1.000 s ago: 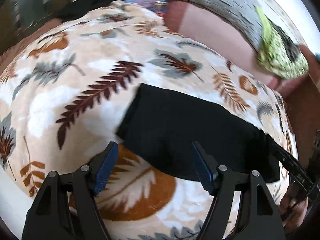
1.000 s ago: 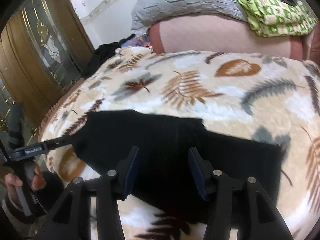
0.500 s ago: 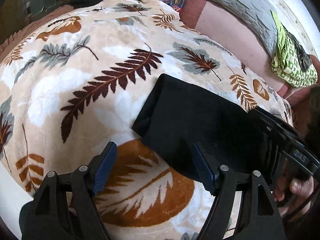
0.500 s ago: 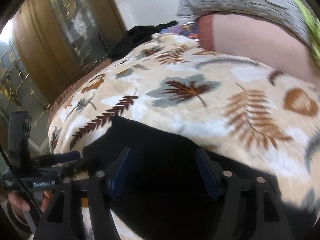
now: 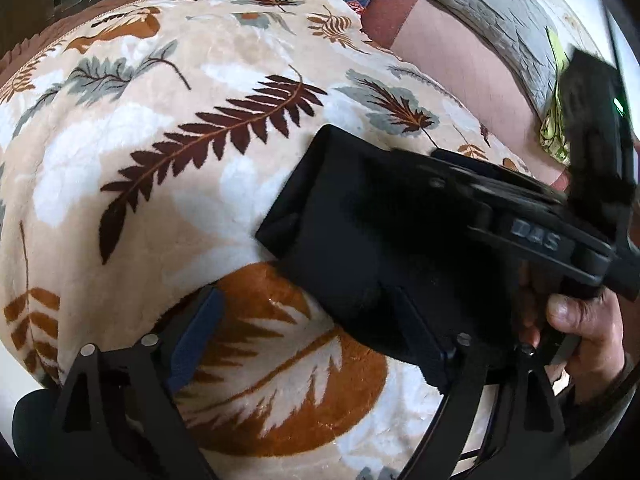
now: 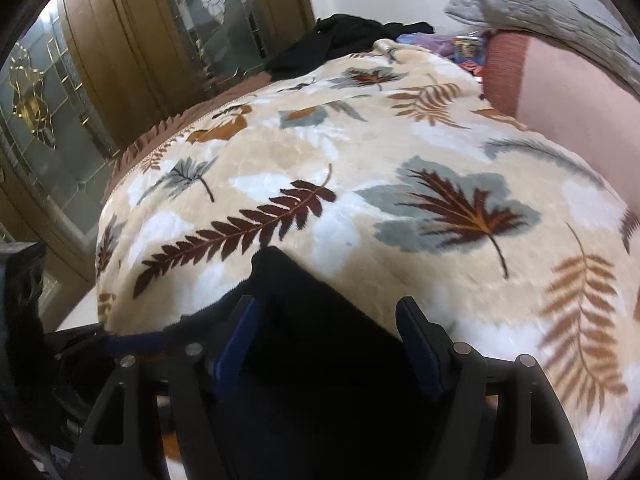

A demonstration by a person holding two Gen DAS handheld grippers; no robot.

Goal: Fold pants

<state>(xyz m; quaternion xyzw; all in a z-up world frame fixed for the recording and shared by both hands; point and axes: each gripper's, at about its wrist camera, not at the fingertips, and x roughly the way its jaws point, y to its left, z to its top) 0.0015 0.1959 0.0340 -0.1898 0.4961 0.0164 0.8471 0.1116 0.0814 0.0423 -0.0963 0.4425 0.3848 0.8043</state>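
1. The black pants lie folded into a flat block on the leaf blanket. In the left wrist view they sit just past the left claw, ahead and to its right.
2. One corner of the pants pokes out ahead between the two sides of the right claw. The rest spreads back under that claw.
3. The left claw is spread wide. Its left blue pad sits over the bare blanket. Its right side is dark against the edge of the pants, and I cannot tell if it touches them.
4. The right claw is spread wide too, with a blue pad on each side of the black cloth. It is not pinching the cloth.
5. In the left wrist view the right claw's body comes in from the right, over the far part of the pants. A bare hand grips its handle.
6. Far ahead of both claws there is a pink cushion with a grey quilt on top.
7. A heap of dark clothes lies at the far end of the blanket.
8. To the left of the right claw stands a wooden door with glass.
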